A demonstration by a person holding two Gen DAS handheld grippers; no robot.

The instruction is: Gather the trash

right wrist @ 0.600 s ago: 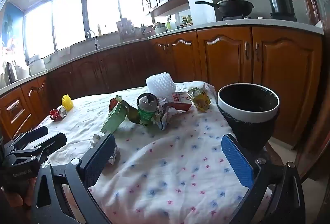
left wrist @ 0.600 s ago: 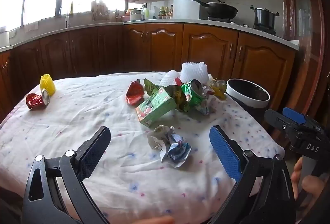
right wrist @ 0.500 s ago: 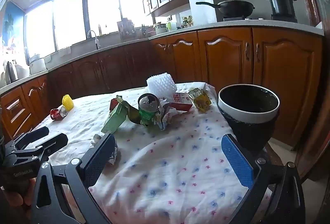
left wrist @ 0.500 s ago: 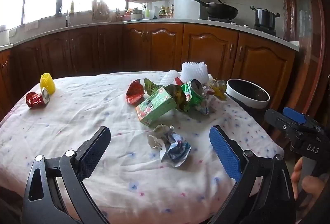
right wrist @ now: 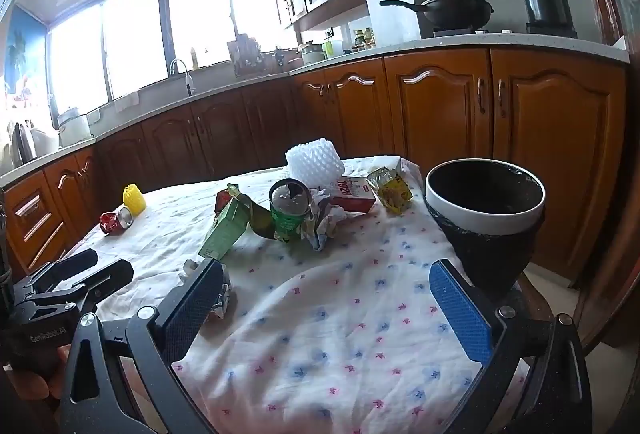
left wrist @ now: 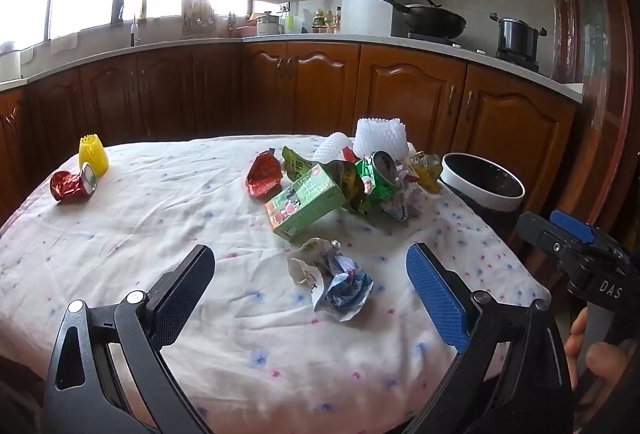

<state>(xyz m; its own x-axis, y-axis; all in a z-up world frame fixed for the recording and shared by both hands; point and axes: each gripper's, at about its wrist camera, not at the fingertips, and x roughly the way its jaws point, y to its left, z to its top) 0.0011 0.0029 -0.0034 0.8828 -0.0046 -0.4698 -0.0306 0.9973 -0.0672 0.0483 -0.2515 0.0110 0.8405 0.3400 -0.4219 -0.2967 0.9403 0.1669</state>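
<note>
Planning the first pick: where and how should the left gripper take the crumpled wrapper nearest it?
Grip the crumpled wrapper across its bunched middle, coming straight ahead and down with the open left gripper. It lies loose, clear of the green carton, already roughly between the fingers.

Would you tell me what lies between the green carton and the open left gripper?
A crumpled wrapper lies on the tablecloth between the green carton and the left gripper, clearest in the left wrist view.

A black wok (left wrist: pixel 434 20) sits on the stove along the counter (left wrist: pixel 400 44), with a lidded steel pot (left wrist: pixel 516 38) just right of it. Left along the counter stands a faucet (right wrist: pixel 182 72).
</note>
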